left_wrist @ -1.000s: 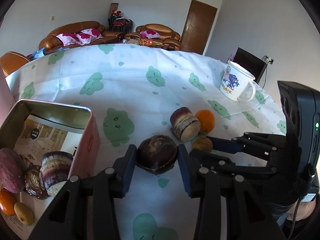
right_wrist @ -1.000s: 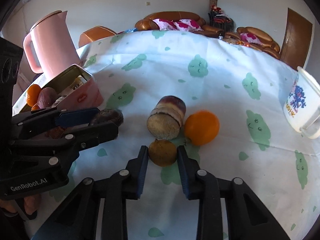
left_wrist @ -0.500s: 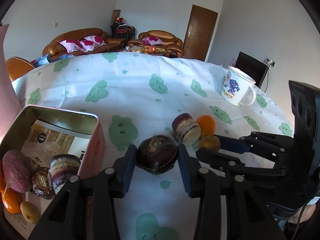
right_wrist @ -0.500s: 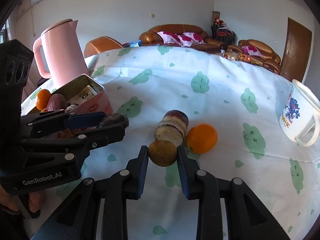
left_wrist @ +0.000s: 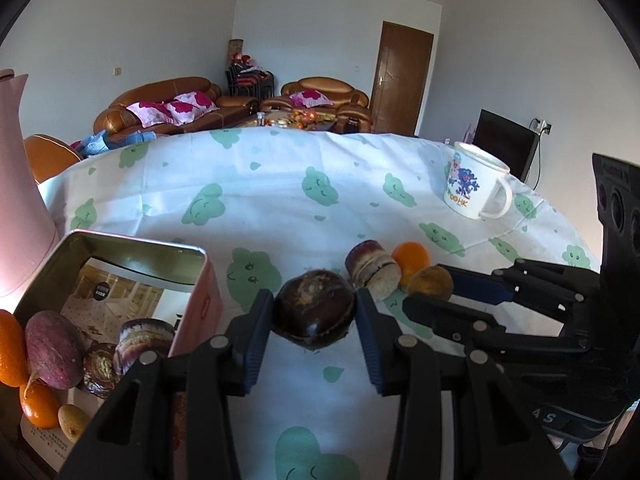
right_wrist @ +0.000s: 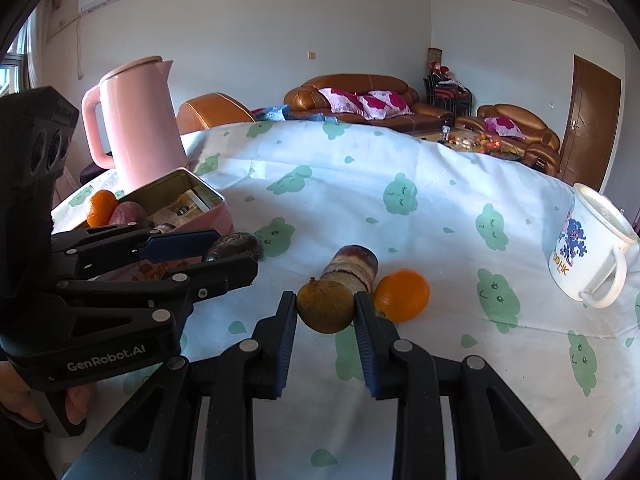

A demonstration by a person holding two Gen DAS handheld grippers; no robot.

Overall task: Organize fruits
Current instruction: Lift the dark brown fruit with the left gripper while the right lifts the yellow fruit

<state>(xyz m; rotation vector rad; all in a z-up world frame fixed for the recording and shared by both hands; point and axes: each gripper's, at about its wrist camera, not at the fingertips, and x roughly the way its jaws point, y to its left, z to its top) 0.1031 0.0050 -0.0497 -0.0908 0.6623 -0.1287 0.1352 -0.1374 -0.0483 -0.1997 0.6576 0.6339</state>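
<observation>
The left gripper (left_wrist: 314, 314) clenches a dark round fruit (left_wrist: 314, 310) just right of the pink tin (left_wrist: 132, 246), clear of the tablecloth (left_wrist: 280, 184). The right gripper (right_wrist: 326, 314) grasps a yellow-brown fruit (right_wrist: 325, 307), lifted further right of the tin, just in front of the sugarcane piece (right_wrist: 354, 268) and orange (right_wrist: 402, 295).
</observation>
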